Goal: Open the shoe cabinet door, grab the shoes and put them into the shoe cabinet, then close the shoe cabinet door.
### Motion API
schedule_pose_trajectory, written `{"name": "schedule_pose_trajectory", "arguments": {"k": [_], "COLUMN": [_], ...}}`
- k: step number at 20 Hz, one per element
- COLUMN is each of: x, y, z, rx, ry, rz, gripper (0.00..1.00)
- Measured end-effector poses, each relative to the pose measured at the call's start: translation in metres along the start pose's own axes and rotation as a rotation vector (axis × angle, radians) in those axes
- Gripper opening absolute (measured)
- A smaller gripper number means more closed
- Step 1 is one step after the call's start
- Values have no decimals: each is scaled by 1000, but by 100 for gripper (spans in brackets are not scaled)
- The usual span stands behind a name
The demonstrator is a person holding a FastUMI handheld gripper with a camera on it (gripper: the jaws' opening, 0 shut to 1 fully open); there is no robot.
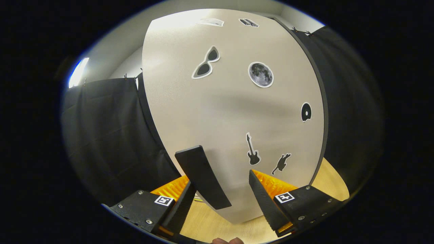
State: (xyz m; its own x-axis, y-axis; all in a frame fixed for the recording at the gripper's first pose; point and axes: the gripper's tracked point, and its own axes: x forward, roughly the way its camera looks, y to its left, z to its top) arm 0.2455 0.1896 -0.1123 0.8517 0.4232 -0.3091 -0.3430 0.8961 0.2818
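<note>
The shoe cabinet door (234, 108) stands close ahead, a pale panel with several stickers on it, among them sunglasses, a moon and a guitar. A dark bar handle (202, 178) slants down the door's lower left part. My gripper (222, 179) is open, its fingers on either side of that handle. The handle lies close to the left finger (181, 206), and a wide gap separates it from the right finger (266, 203). Neither finger presses on it.
Black cloth hangs to the left (112, 135) and right (349, 112) of the cabinet. Light wooden floor (217, 223) shows below the door's bottom edge. A person's fingertip (227, 241) peeks in under the gripper.
</note>
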Motion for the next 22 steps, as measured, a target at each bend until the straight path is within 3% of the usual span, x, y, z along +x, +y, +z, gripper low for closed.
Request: {"name": "schedule_pose_trajectory", "arguments": {"k": [9, 16, 22], "x": [24, 47, 52], "y": [7, 10, 9], "z": [14, 20, 29], "rx": [-163, -174, -284], "ry": [-77, -123, -188], "rz": [-92, -134, -246], "gripper": [94, 95, 97]}}
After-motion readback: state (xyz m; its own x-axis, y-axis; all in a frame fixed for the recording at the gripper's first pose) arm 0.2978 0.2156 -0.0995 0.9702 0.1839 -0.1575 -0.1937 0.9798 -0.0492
